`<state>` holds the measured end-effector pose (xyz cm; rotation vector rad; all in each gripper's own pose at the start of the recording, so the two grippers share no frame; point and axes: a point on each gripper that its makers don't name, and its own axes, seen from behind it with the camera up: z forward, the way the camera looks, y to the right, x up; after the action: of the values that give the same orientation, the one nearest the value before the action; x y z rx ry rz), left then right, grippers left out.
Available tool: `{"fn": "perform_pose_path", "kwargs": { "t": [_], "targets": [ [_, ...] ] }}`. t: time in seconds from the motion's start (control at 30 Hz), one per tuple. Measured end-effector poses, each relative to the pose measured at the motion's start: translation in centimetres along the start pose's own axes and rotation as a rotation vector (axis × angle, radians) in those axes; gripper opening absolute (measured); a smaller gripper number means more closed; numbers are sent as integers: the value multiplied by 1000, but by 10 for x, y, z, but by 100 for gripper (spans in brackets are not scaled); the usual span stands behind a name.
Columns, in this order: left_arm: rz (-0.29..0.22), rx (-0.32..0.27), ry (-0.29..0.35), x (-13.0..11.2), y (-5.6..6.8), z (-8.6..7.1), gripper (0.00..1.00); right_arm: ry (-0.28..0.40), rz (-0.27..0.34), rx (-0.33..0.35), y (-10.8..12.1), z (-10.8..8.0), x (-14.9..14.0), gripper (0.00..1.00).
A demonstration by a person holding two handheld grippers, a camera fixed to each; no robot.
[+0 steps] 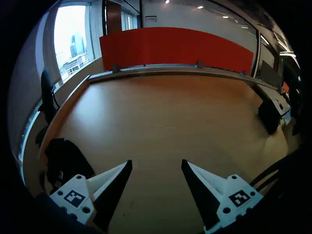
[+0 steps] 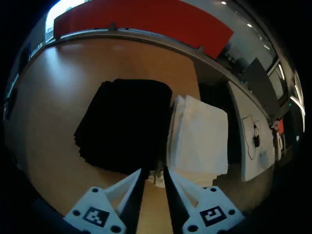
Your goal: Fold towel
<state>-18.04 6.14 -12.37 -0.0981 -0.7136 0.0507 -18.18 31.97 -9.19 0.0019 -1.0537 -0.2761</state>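
The white towels (image 2: pixel 201 132) lie in a folded pile in the middle right of the right gripper view. Just beside them, on the left, lies a pile of black towels (image 2: pixel 124 121), and the two piles touch along one side. Both piles sit on a brown wooden bench (image 2: pixel 50 97).

The right hand-held gripper (image 2: pixel 153 169) is at the bottom middle of the frame, at the near edge of the piles where black and white meet. Its two fingers are close together with a thin gap. A little bit of white cloth shows in the gap, but I cannot tell if the fingers are pinching it.

A long red screen (image 2: pixel 156 19) stands along the far edge of the bench, at the top of the frame.

In the left gripper view, the left hand-held gripper (image 1: pixel 156 163) is at the bottom, spread wide and holding nothing, over bare wood. A bright window (image 1: pixel 72 43) is at the upper left, with a black chair (image 1: pixel 46 97) below it.
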Motion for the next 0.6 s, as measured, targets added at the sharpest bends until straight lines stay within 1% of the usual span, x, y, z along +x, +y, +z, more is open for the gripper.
{"fn": "perform_pose_path", "kwargs": {
  "t": [0.07,0.17,0.2,0.27,0.33,0.6],
  "targets": [
    [-1,-3,2,0,0,0,94,9,5,-7,-1,-2,0,68],
    [-2,-8,6,1,0,1,94,28,20,-8,-5,-5,2,83],
    [-2,-10,7,1,1,1,94,34,28,-6,-7,-6,3,91],
    [-2,-14,8,1,1,2,94,45,45,3,-12,-7,6,98],
    [-4,-18,11,2,1,2,94,56,58,8,-16,-9,8,100],
    [-12,-33,27,6,-2,2,94,85,85,5,-25,-20,12,100]
  ]
}}
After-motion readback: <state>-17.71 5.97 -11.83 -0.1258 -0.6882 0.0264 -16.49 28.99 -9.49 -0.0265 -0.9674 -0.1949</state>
